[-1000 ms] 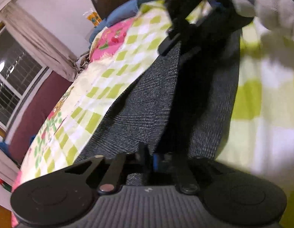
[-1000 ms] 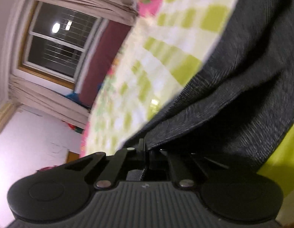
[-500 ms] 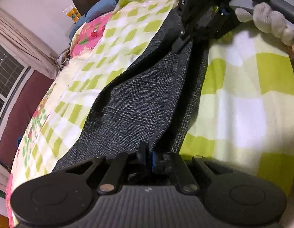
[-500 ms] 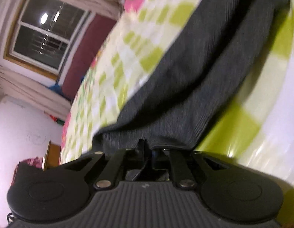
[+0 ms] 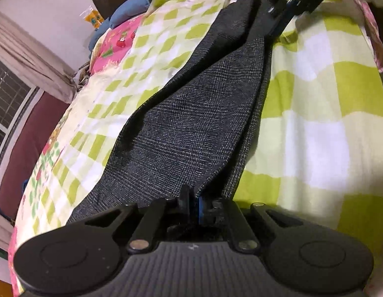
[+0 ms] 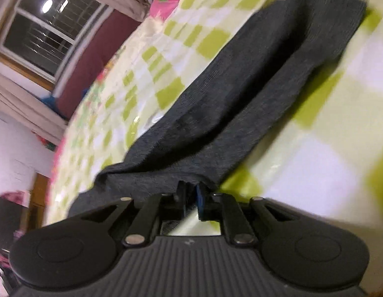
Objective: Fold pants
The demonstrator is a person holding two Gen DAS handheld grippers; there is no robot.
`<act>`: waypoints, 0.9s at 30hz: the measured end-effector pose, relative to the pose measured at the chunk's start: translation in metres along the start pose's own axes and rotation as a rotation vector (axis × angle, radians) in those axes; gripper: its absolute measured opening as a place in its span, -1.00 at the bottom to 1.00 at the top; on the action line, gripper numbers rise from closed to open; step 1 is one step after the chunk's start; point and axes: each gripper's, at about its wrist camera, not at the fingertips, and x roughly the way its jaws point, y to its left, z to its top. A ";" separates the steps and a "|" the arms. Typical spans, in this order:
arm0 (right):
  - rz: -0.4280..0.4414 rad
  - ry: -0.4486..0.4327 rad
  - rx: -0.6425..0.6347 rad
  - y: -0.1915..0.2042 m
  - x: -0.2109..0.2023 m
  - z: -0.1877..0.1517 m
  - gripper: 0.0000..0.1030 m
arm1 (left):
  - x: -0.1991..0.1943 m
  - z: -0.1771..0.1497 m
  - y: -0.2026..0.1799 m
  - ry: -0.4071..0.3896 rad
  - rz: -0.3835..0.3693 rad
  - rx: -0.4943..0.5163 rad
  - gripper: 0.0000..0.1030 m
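Right gripper swung away across the checked bedsheet, jaws just been easing apart, a slim gap now showing between the pads with the hem of the dark grey pants at the tips. Seen from the left wrist, pulled back toward the top right corner. Pants now lowered and stretched long and flat over the sheet, no longer hanging bunched close to the lens.
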 end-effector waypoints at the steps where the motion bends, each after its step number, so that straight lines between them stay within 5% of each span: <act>1: -0.039 -0.019 -0.038 0.003 -0.011 0.002 -0.71 | 0.000 0.000 0.001 -0.003 -0.003 -0.007 -0.55; 4: -0.133 -0.128 -0.124 0.011 -0.029 0.022 -0.58 | 0.000 0.000 0.003 -0.004 -0.008 -0.018 -0.55; 6: -0.191 -0.186 -0.138 0.011 -0.028 0.047 -0.08 | 0.001 0.002 0.003 -0.002 -0.009 -0.018 -0.55; 10: -0.242 -0.216 -0.098 0.012 0.000 0.093 -0.03 | 0.003 0.004 0.002 0.002 -0.009 -0.021 -0.55; 14: -0.331 -0.141 -0.154 0.020 0.050 0.104 -0.02 | 0.003 0.003 0.002 0.001 -0.010 -0.021 -0.55; 17: -0.432 -0.070 -0.267 0.016 0.079 0.094 -0.30 | 0.003 0.001 0.003 -0.006 -0.012 -0.018 -0.55; 20: -0.434 -0.101 -0.210 0.001 0.065 0.093 -1.00 | 0.003 0.000 0.003 -0.014 -0.015 -0.030 -0.55; 27: -0.248 -0.189 0.013 -0.037 0.015 0.092 -1.00 | 0.004 -0.001 0.004 -0.019 -0.016 -0.036 -0.55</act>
